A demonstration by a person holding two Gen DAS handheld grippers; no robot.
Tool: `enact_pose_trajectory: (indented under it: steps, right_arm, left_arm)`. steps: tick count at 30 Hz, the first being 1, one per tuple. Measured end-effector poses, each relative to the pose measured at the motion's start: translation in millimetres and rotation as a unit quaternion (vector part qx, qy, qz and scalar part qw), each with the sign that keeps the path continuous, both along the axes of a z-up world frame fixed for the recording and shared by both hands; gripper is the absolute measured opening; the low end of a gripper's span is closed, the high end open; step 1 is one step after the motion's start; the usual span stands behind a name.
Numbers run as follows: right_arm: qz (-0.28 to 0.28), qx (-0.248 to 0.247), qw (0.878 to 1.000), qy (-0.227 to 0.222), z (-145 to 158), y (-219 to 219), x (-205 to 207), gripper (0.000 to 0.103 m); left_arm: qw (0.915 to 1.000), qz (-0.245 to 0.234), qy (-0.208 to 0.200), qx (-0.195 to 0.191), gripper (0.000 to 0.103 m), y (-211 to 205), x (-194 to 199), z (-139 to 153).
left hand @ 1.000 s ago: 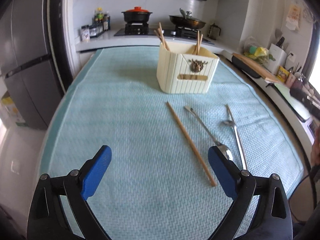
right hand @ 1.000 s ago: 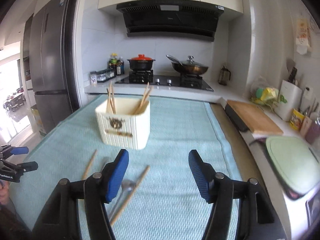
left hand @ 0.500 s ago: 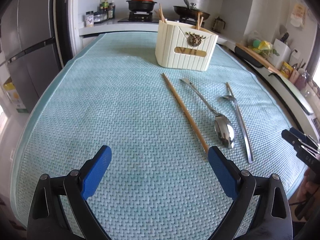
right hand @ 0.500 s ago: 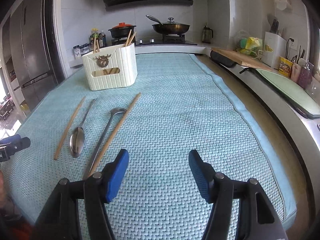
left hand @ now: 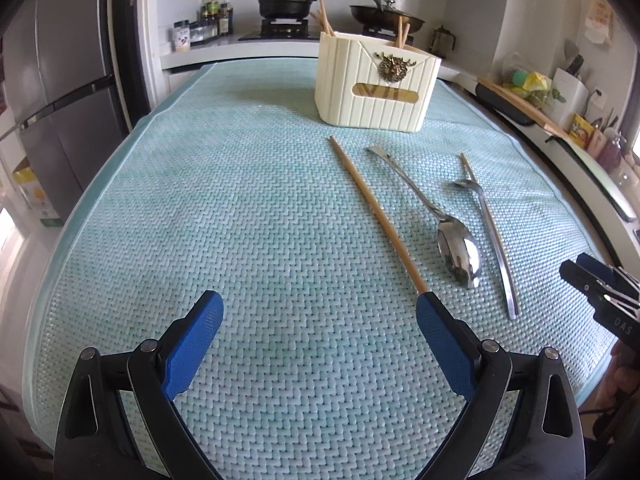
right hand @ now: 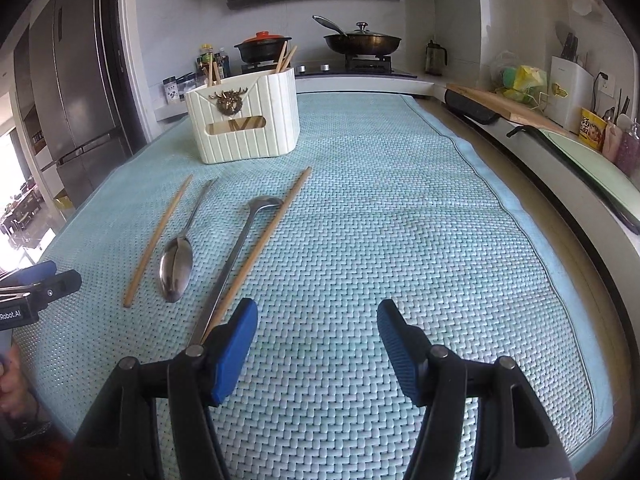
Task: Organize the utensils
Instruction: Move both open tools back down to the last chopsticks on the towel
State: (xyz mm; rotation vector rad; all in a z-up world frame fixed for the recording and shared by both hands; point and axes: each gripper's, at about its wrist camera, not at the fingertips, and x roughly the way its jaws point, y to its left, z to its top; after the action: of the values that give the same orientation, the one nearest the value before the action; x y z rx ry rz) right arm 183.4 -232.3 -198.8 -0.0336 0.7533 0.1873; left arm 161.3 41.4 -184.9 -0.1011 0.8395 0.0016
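**Both grippers empty, loose utensils on the mat**

Right gripper (right hand: 312, 332) gapes empty; the long wooden chopstick (right hand: 264, 244) and long-handled steel ladle (right hand: 236, 256) run toward one o'clock, near ends just beside its left finger; left gripper (left hand: 320, 328) also spread, empty; cream ribbed utensil holder (right hand: 248, 128) at eleven o'clock.

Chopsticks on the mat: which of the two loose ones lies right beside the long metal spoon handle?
The chopstick nearest the right claw: this chopstick runs along the handle of the spoon with its bowl far. The other chopstick lies beyond the second spoon.
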Motion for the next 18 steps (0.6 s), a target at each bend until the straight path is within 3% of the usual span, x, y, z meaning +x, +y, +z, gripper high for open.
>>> enact_pose_trajectory:
  steps: [4,6,8,10,15,18]
  right_arm:
    - [-0.007,0.019,0.999,0.03,2,-5,23,0.063]
    - [-0.009,0.037,0.998,0.05,4,-6,39,0.056]
    - [-0.006,0.049,0.996,0.076,3,-4,58,0.036]
    - [0.003,0.064,0.994,0.092,1,1,76,0.03]
    - [0.028,0.069,0.992,0.098,-6,26,106,0.029]
    - [0.041,0.046,0.992,0.11,-16,44,119,0.029]
  left_arm:
    - [1.0,0.006,0.002,-0.006,0.097,5,-1,-2]
    - [0.9999,0.007,0.001,-0.008,0.097,7,-1,-1]
    - [0.9999,0.009,-0.001,-0.008,0.097,9,-2,-1]
    - [0.9999,0.011,-0.001,-0.011,0.097,10,-2,-1]
    - [0.9998,0.016,-0.003,-0.009,0.097,13,-4,0]
    - [0.9998,0.02,0.002,-0.01,0.097,15,-4,-2]
